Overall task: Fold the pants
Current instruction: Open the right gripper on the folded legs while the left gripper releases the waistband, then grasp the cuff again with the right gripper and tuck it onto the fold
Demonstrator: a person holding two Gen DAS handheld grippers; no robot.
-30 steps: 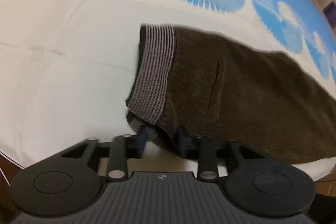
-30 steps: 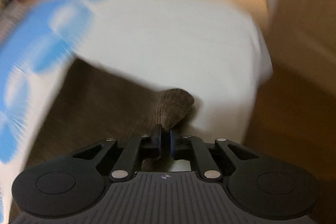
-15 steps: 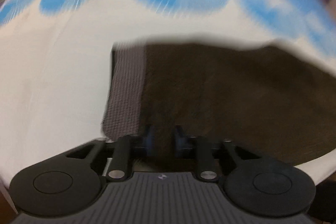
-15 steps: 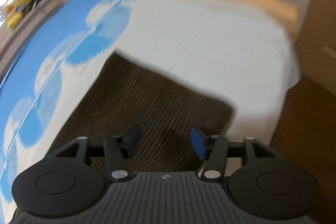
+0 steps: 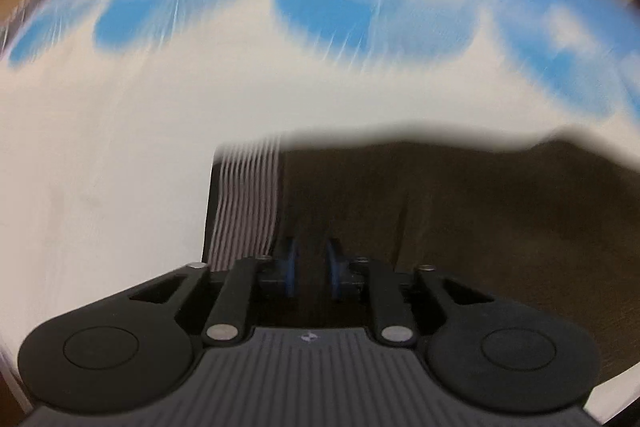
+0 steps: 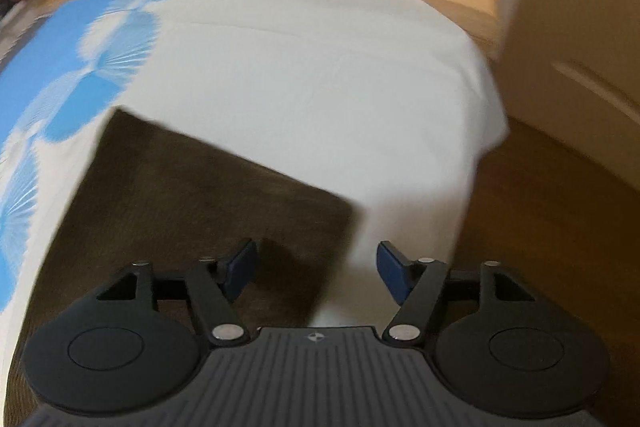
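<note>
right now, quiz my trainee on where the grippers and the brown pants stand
1. True or false: the right gripper is open, holding nothing.
2. Which part of the brown corduroy pants lies just left of the left gripper? A) a leg hem B) the grey ribbed waistband C) a belt
3. Fill in: the pants lie on a white sheet with a ____ fan print.

Key: 1 true; 2 B; 3 blue. Blur hides whether the left gripper's narrow jaws pinch cloth.
</note>
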